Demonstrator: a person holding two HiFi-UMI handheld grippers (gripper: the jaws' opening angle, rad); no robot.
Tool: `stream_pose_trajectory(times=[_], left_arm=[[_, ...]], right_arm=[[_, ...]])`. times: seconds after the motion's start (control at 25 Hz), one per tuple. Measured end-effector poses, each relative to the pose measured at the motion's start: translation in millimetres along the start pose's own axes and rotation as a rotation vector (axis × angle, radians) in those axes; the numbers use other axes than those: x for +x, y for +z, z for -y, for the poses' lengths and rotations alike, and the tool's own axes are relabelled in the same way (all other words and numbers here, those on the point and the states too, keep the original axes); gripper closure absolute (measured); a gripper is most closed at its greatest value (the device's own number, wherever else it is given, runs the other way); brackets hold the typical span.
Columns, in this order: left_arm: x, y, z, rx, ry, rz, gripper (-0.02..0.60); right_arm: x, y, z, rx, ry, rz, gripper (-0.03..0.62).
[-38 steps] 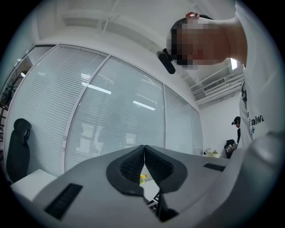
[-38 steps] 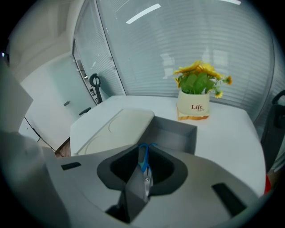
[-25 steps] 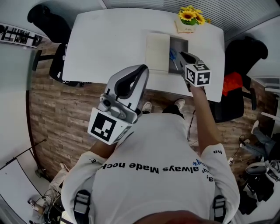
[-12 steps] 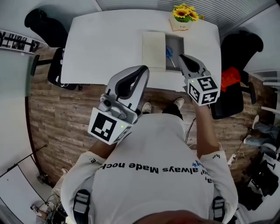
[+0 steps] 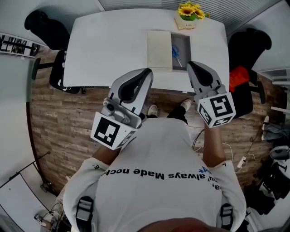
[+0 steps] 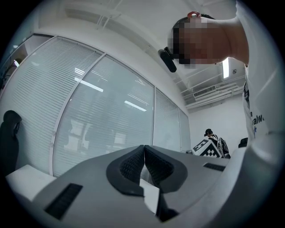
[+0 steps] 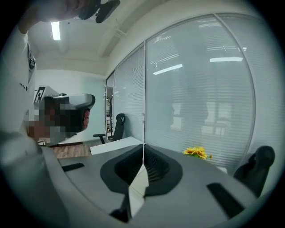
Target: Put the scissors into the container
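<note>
The blue-handled scissors point(image 5: 176, 52) lie inside the grey container point(image 5: 184, 41) on the white table point(image 5: 113, 41), seen in the head view. A beige lid point(image 5: 159, 43) lies against the container's left side. My right gripper point(image 5: 192, 65) hovers at the table's near edge, just short of the container, its jaws shut on nothing. In the right gripper view the right gripper point(image 7: 143, 150) points up at a glass wall, pads pressed together. My left gripper point(image 5: 147, 72) is held over the near edge, left of the container, also shut and empty; in its own view the left gripper point(image 6: 144, 150) has its pads meeting.
A pot of sunflowers point(image 5: 187, 11) stands at the table's far edge behind the container. Black office chairs point(image 5: 43, 22) flank the table, and the right chair point(image 5: 247, 45) carries a red item point(image 5: 238, 79). Wood floor lies below. Another person point(image 6: 209, 133) stands far off.
The right gripper has drawn back from over the container toward my body. The scissors stay in the container. The left gripper has not moved.
</note>
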State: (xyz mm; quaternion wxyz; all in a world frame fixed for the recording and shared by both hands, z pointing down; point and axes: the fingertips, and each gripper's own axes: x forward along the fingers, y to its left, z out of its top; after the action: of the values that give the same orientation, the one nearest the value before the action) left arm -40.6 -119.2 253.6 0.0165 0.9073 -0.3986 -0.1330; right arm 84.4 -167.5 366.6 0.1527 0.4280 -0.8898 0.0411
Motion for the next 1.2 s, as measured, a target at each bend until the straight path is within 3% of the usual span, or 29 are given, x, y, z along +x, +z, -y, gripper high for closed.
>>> stream_pose_trajectory(times=[0.36, 1.2], left_arm=[[1, 2, 1, 0.001, -0.021, 0.001, 0.561], [0, 3, 3, 0.01, -0.044, -0.004, 0.561]], right_arm=[[-31, 47, -20, -0.042, -0.043, 0.102, 0.586], [-59, 58, -42, -0.077, -0.058, 0.153, 0.588]])
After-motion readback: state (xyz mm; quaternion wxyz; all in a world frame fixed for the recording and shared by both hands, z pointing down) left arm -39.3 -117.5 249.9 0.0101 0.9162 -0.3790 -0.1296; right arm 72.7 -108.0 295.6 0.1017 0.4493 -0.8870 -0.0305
